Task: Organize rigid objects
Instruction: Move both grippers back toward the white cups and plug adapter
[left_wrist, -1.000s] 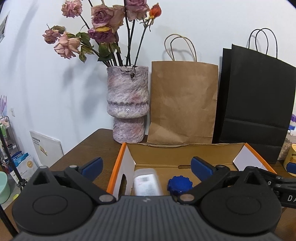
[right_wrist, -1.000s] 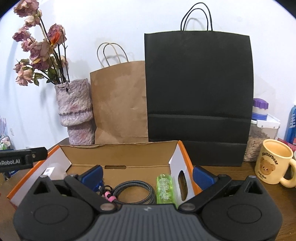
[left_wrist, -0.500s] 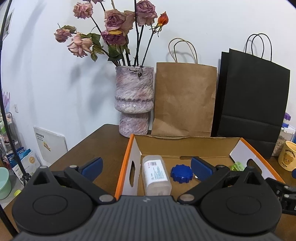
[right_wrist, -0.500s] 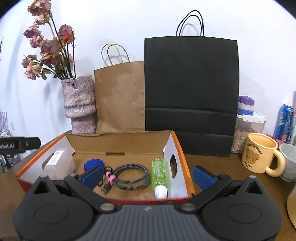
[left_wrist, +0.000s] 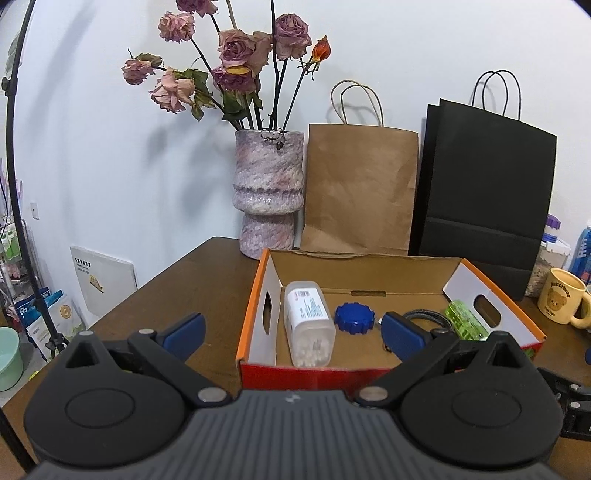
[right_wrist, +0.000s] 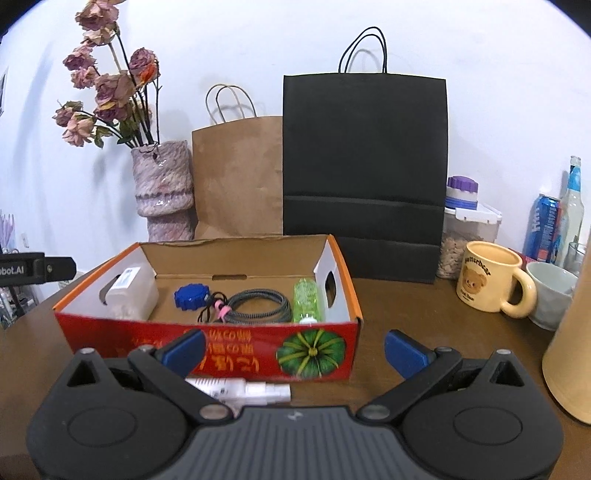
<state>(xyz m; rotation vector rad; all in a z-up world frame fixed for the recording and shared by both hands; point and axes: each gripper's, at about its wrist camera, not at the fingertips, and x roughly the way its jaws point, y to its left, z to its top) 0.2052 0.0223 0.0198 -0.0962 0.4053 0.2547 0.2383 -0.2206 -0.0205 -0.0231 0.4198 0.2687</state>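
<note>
An open red-and-orange cardboard box (right_wrist: 207, 345) (left_wrist: 255, 295) sits on the brown table. Inside lie a clear cotton-swab container (left_wrist: 308, 323) (right_wrist: 131, 290), a blue ridged cap (left_wrist: 354, 318) (right_wrist: 191, 295), a coiled grey cable (right_wrist: 255, 306) and a green bottle (right_wrist: 307, 300) (left_wrist: 463, 321). A white plastic piece (right_wrist: 240, 389) lies on the table in front of the box, near my right gripper's left finger. My left gripper (left_wrist: 291, 332) is open and empty in front of the box. My right gripper (right_wrist: 293, 345) is open and empty, just before the box's front wall.
A pink vase with dried roses (left_wrist: 267, 195), a brown paper bag (left_wrist: 358, 188) and a black paper bag (right_wrist: 364, 173) stand behind the box. A bear mug (right_wrist: 487, 282), bowl (right_wrist: 550, 293), jar (right_wrist: 467, 229), can (right_wrist: 543, 227) and tan cylinder (right_wrist: 570, 354) are at right.
Both grippers have pulled back from over the box toward the table's near side and stayed open. The box front and the white piece have come into the right wrist view.
</note>
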